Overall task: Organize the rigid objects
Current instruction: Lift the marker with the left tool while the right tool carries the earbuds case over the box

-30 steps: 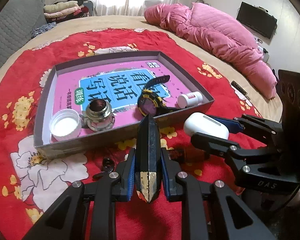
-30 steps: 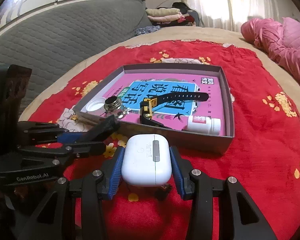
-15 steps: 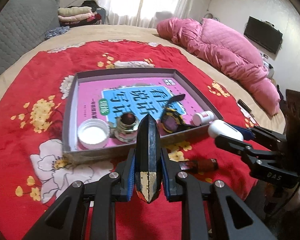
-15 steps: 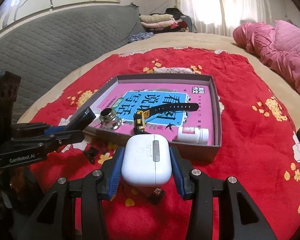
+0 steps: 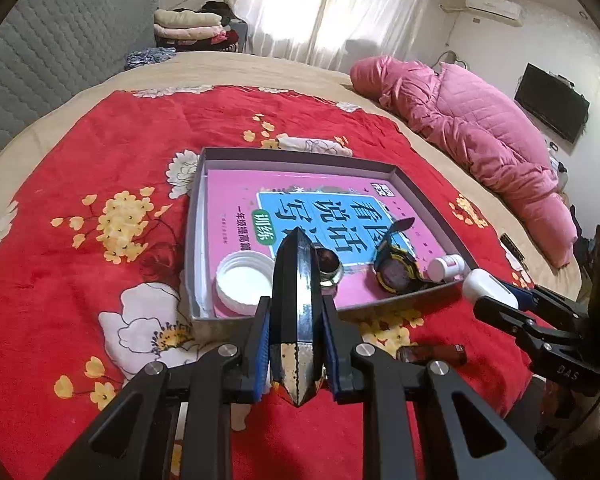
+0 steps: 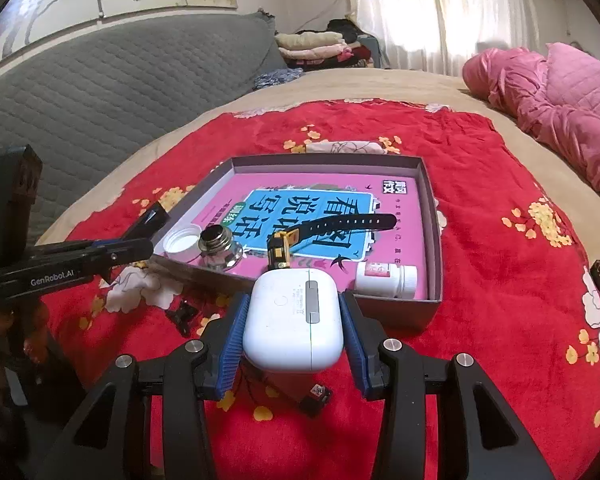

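My left gripper [image 5: 297, 344] is shut on a dark faceted stick [image 5: 298, 300], held above the red cloth just in front of the grey tray [image 5: 296, 156]. My right gripper [image 6: 294, 332] is shut on a white earbud case [image 6: 292, 320], held before the tray's near wall [image 6: 392, 314]. The tray holds a pink book [image 6: 312, 204], a white lid [image 5: 242, 282], a glass ink bottle [image 6: 218, 246], a black and yellow watch [image 5: 396, 270] and a white pill bottle [image 6: 386, 280]. The right gripper [image 5: 496, 294] shows at the right of the left wrist view.
A brown tube [image 5: 430, 354] and a small black piece [image 6: 182, 316] lie on the red flowered cloth [image 5: 80, 184] in front of the tray. Another small dark item [image 6: 316, 396] lies under the right gripper. A pink quilt [image 5: 472, 120] is at the far right, a grey headboard [image 6: 100, 92] at the left.
Both grippers have risen and drawn back from the tray with their objects still held. The tray looks smaller and farther. The left gripper has shifted left relative to the tray.
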Demonstrator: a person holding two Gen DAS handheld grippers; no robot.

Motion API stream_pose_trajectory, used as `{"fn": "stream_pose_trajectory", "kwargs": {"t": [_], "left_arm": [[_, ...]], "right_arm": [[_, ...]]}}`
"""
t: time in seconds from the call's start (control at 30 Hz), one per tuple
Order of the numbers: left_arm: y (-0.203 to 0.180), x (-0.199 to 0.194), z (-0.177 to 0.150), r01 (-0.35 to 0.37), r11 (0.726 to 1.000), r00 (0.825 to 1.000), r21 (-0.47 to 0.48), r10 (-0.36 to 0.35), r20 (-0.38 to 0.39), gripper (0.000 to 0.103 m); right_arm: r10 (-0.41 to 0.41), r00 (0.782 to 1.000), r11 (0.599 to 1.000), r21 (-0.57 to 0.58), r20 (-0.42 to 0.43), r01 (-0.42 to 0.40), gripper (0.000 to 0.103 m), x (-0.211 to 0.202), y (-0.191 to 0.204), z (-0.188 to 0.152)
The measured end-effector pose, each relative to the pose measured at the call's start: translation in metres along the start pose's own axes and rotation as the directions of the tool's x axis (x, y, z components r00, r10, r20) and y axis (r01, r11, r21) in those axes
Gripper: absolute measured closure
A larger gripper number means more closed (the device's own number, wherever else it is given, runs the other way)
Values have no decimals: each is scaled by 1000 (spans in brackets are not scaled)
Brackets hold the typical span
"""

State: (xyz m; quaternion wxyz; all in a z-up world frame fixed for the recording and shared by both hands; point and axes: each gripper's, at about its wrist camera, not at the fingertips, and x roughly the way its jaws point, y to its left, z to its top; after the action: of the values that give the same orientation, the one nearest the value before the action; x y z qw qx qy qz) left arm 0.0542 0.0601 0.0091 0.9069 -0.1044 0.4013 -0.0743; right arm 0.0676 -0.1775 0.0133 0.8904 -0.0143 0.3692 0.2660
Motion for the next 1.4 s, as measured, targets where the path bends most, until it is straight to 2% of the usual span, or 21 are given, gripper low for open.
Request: {"fn": "stream_pose_trajectory", "kwargs": {"t": [0.37,0.8,1.4], "left_arm": [[6,16,15,6,999,1000,-39,-5,18,80],[3,41,28,-25,1000,999,-17,25,24,80],[6,64,32,24,999,1000,-24,-24,9,80]], "right_arm": [[-19,1000,999,28,3,19,57,5,-7,5],[-65,997,997,48,35,63,57,10,-13,24],[-132,991,989,64,9,131,57,36,-14,44]]}}
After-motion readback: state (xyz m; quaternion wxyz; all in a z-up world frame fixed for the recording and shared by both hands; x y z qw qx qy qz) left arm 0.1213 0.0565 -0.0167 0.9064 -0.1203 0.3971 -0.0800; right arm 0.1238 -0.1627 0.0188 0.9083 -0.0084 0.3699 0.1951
